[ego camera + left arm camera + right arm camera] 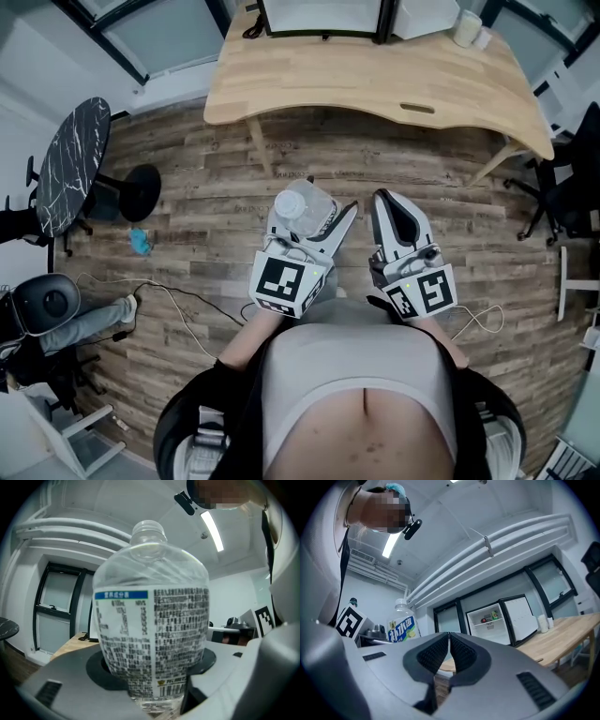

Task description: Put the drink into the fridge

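My left gripper [314,211] is shut on a clear plastic drink bottle [302,208], held upright in front of my body above the wood floor. In the left gripper view the bottle [152,620] fills the middle, its printed label facing the camera, clamped between the jaws [152,670]. My right gripper [386,199] is beside it, shut with nothing in it; its ribbed pads meet in the right gripper view [449,641]. That view also shows the bottle [401,623] to the left. The small white fridge [494,623] stands on the wooden desk [567,634] with its door [520,618] open and items on a shelf.
The wooden desk [375,80] lies ahead, with the fridge [323,17] and a white roll [466,26] on it. A round black marble table [70,164] stands at the left and an office chair [572,187] at the right. Cables [178,300] run on the floor by a seated person's leg [94,323].
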Tool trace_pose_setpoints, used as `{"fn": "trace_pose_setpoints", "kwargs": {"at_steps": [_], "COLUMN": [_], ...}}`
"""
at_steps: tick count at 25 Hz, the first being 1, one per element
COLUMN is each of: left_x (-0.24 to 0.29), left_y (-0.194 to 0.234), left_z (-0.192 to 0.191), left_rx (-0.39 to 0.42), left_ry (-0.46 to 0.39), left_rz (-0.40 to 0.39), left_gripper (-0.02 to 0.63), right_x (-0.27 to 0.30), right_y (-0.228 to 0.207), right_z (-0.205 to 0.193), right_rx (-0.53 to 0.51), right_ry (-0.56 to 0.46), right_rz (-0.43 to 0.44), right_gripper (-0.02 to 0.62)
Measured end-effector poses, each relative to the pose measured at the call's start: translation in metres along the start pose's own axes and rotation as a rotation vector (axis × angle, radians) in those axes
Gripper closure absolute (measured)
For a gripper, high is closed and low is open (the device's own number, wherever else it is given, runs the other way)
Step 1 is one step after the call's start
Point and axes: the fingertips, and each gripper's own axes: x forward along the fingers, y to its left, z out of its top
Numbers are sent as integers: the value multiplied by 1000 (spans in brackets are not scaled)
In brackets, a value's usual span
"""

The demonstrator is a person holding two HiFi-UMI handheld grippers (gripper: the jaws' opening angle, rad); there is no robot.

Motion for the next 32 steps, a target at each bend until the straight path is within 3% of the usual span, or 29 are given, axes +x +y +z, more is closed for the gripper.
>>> {"fn": "trace_pose_setpoints", "kwargs": {"at_steps": [19,32], "left_x": [125,174], "left_y": [127,173], "left_z": [17,18], "left_rx": [6,46], "left_ry": [21,48], "left_rz": [-55,-103], "left_gripper": [282,282], "right_x": [153,216], "right_y": [-78,-105], "right_z": [-16,-31], "right_rx": [-25,-36], "right_ry": [-7,-14], "right_rz": [-71,-114], "right_gripper": [560,560]}}
